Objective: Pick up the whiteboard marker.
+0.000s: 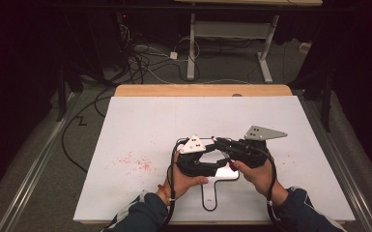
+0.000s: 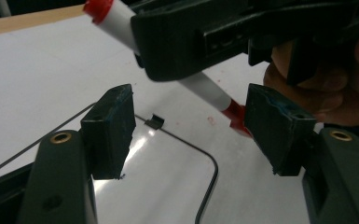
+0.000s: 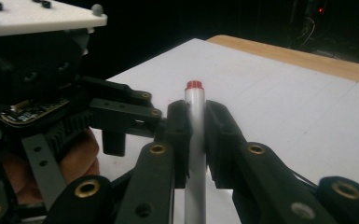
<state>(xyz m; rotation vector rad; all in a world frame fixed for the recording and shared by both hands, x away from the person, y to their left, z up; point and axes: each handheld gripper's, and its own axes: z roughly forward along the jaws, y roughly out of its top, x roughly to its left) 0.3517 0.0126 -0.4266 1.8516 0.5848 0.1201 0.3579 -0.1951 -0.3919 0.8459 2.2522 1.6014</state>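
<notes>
A white marker [image 2: 200, 86] with red ends is clamped across the jaws of my right gripper [image 3: 196, 119], which is shut on its barrel [image 3: 195, 107]. My left gripper [image 2: 193, 128] is open, and the marker's red cap [image 2: 235, 117] sits between its jaws, close to the right pad [image 2: 277, 123]. In the high view both grippers meet over the small whiteboard [image 1: 207, 208], the left gripper [image 1: 222, 165] coming from the left and the right gripper [image 1: 222, 145] from the right, with the marker [image 1: 225, 155] between them.
The whiteboard's black rim [image 2: 213, 165] lies on a white table cover [image 1: 150, 121]. Red smears [image 1: 135, 162] mark the cover left of the hands. A wooden table edge [image 1: 203, 90] runs along the back, with cables and a desk frame beyond.
</notes>
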